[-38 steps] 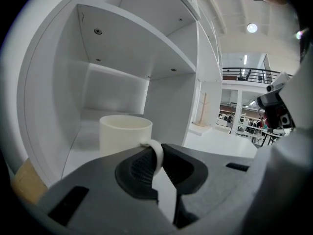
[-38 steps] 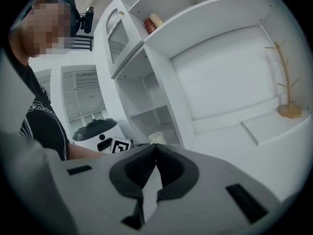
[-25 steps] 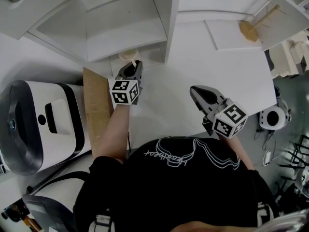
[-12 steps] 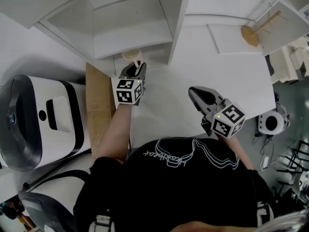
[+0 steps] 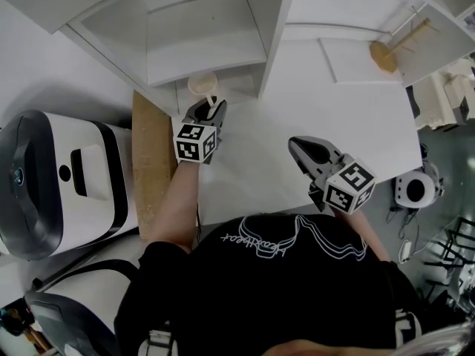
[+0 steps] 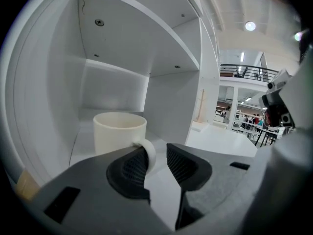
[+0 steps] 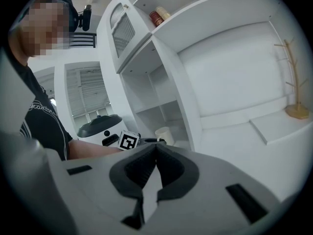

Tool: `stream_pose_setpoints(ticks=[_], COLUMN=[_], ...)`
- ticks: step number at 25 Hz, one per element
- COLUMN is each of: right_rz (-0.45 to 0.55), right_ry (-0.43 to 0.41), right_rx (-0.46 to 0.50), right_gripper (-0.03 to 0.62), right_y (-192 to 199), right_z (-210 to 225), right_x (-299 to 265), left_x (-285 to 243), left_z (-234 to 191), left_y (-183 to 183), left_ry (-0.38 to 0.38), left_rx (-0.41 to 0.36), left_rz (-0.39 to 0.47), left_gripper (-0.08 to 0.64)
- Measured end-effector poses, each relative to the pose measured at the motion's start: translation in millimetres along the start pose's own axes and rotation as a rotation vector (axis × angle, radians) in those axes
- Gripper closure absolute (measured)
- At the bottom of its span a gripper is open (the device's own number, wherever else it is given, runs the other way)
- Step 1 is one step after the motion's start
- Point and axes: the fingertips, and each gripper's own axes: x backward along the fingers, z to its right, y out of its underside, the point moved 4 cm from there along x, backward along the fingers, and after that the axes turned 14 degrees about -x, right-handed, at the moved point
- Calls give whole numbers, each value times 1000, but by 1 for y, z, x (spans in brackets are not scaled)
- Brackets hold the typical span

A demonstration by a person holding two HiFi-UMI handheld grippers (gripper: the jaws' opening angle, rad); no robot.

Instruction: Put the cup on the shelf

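Observation:
A cream cup point(image 6: 120, 131) stands upright on the floor of the white shelf's point(image 6: 112, 82) lowest compartment. In the head view the cup point(image 5: 202, 84) sits just inside the shelf point(image 5: 200, 43). My left gripper point(image 6: 156, 153) is right behind it and its jaws have just been opening. The cup's handle lies loosely between them, close to the left pad point(image 6: 132, 168), and a gap shows on the other side. From above, the left gripper point(image 5: 211, 104) points at the cup. My right gripper point(image 5: 295, 141) hovers over the table, shut and empty point(image 7: 156, 148).
A white and black appliance point(image 5: 52, 184) stands at the left, with a brown board point(image 5: 152, 162) beside it. A wooden mug tree point(image 5: 393, 39) stands on a low step at the back right. The white table point(image 5: 334, 124) spreads between shelf and body.
The left jaws have parted and let go of the cup's handle. The cup stays standing in the shelf. Neither hand has shifted noticeably.

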Motion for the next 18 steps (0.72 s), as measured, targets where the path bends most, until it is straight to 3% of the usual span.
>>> stream_pose_setpoints(ticks=[12, 18], right_rz=[-45, -69], right_ry=[5, 0], right_rx=[17, 22], right_gripper=[586, 586], right_y=[8, 11], right_z=[-3, -5], right_x=[-8, -16], left_x=[5, 7], left_z=[0, 0], left_y=[3, 8], left_ry=[106, 123], left_rx=[4, -86], left_rz=[110, 89], left_gripper=[452, 443])
